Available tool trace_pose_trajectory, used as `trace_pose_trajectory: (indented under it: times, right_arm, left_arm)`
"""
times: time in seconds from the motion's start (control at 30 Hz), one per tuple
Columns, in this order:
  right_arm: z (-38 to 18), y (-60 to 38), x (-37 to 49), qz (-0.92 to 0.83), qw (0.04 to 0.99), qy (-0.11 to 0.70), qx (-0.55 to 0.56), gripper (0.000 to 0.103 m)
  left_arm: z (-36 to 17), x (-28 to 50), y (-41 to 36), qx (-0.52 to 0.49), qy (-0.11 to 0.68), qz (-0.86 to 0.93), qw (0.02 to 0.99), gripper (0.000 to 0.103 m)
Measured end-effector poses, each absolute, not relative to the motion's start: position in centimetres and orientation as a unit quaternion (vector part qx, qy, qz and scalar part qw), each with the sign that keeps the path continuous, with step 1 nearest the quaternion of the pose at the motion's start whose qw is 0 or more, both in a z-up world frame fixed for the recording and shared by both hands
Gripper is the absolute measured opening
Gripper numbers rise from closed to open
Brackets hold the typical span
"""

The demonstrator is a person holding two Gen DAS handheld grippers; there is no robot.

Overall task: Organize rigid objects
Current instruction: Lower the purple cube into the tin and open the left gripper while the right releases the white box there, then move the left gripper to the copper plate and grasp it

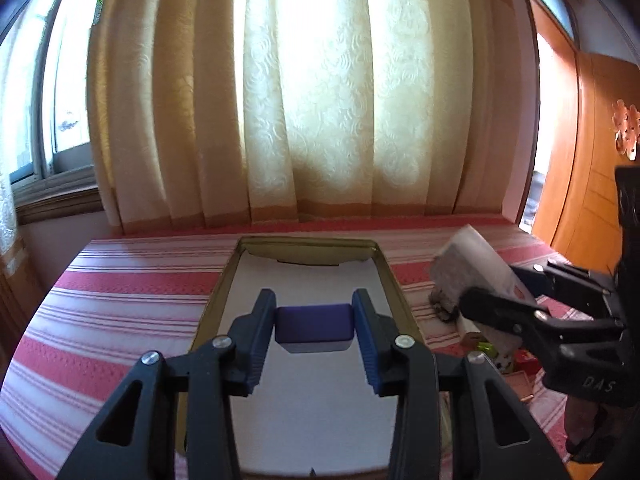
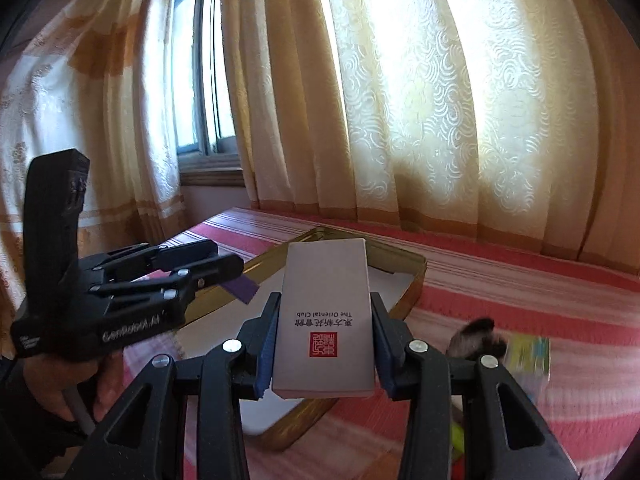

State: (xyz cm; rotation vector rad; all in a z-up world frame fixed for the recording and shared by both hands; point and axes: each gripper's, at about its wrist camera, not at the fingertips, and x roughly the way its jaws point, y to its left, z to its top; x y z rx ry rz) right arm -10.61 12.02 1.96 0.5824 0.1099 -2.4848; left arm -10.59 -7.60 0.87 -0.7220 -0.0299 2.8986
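Observation:
My left gripper [image 1: 314, 326] is shut on a small purple box [image 1: 314, 326], held in the air over the open gold tin [image 1: 390, 270] with its white lining. In the right wrist view that gripper [image 2: 236, 276] shows at left with the purple box [image 2: 244, 289] sticking out past its tips. My right gripper [image 2: 325, 322] is shut on a flat white box [image 2: 326, 292] that bears a red seal and printed text, just right of the tin [image 2: 416, 276]. In the left wrist view the right gripper [image 1: 508, 292] and its white box [image 1: 480, 258] appear at the right.
The tin lies on a bed with a red and white striped cover [image 1: 120, 292]. A dark furry object [image 2: 478, 338], a green and yellow box [image 2: 528, 354] and other small items lie to the right. Curtains [image 1: 320, 100] and a window close the far side; a wooden wardrobe [image 1: 584, 168] stands at right.

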Motion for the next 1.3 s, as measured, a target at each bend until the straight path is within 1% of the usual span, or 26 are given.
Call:
trace_pose_trajectory:
  times: [0.2, 0.37, 0.6, 0.73, 0.8, 0.83, 0.87, 0.9, 0.93, 0.97, 1.03, 1.1, 1.13, 1.17, 1.23, 1.3]
  right_arm:
    - [1.5, 10.3, -16.0, -0.92, 0.287, 0.033, 0.264, 0.044]
    - [-0.3, 8.6, -20.0, -0.907, 0.273, 0.03, 0.32, 0.044]
    - [-1.8, 7.5, -22.2, -0.898, 0.263, 0.037, 0.349, 0.044]
    - [-1.9, 7.3, -22.3, -0.898, 0.263, 0.035, 0.351, 0.044]
    - [-2.0, 7.2, -22.4, -0.898, 0.264, 0.034, 0.351, 0.044]
    - [-2.0, 7.1, -22.4, -0.897, 0.266, 0.034, 0.352, 0.045]
    - [-2.0, 7.0, -22.3, -0.896, 0.267, 0.035, 0.352, 0.051]
    - [-1.9, 7.0, -22.1, -0.896, 0.27, 0.036, 0.35, 0.06]
    - [-1.8, 7.2, -21.7, -0.899, 0.27, 0.038, 0.344, 0.064]
    - [-1.6, 7.3, -21.4, -0.9, 0.269, 0.039, 0.34, 0.068]
    - [-1.3, 7.9, -20.7, -0.901, 0.275, 0.03, 0.336, 0.068]
    - [-1.0, 8.8, -19.6, -0.901, 0.28, 0.024, 0.332, 0.068]
    - [-0.9, 9.5, -18.8, -0.902, 0.279, 0.025, 0.328, 0.068]
    - [-0.8, 10.1, -18.0, -0.904, 0.277, 0.026, 0.325, 0.068]
    - [-0.4, 12.2, -16.0, -0.908, 0.277, 0.022, 0.312, 0.069]
    - [-0.2, 14.5, -14.0, -0.918, 0.262, 0.02, 0.298, 0.071]
  left_arm:
    - [0.5, -15.4, -8.7, -0.295, -0.023, 0.952, 0.074, 0.039]
    - [-0.3, -18.6, -9.2, -0.341, -0.028, 0.938, 0.06, 0.039]
    - [-1.4, -20.4, -9.1, -0.375, -0.019, 0.925, 0.05, 0.039]
    - [-1.0, -20.6, -9.0, -0.367, -0.01, 0.93, 0.033, 0.04]
    - [-1.0, -20.6, -9.1, -0.369, -0.013, 0.929, 0.032, 0.047]
    - [-1.0, -20.6, -9.2, -0.369, -0.013, 0.929, 0.025, 0.056]
    - [-0.8, -20.5, -9.5, -0.365, -0.016, 0.931, 0.02, 0.064]
    - [-0.7, -20.3, -9.7, -0.359, -0.02, 0.933, 0.018, 0.067]
    - [-0.5, -19.9, -9.9, -0.353, -0.022, 0.935, 0.016, 0.072]
    - [-0.3, -19.5, -10.1, -0.346, -0.023, 0.938, 0.012, 0.074]
    - [-0.1, -18.3, -10.3, -0.333, -0.028, 0.943, 0.001, 0.074]
    - [0.0, -16.9, -10.5, -0.318, -0.039, 0.947, -0.003, 0.078]
    - [0.0, -15.9, -10.5, -0.308, -0.044, 0.95, -0.008, 0.083]
    - [0.0, -14.8, -10.3, -0.296, -0.048, 0.954, -0.014, 0.091]
    - [0.0, -12.8, -9.8, -0.274, -0.053, 0.96, -0.017, 0.099]
    - [-0.1, -11.1, -8.9, -0.255, -0.055, 0.965, -0.016, 0.099]
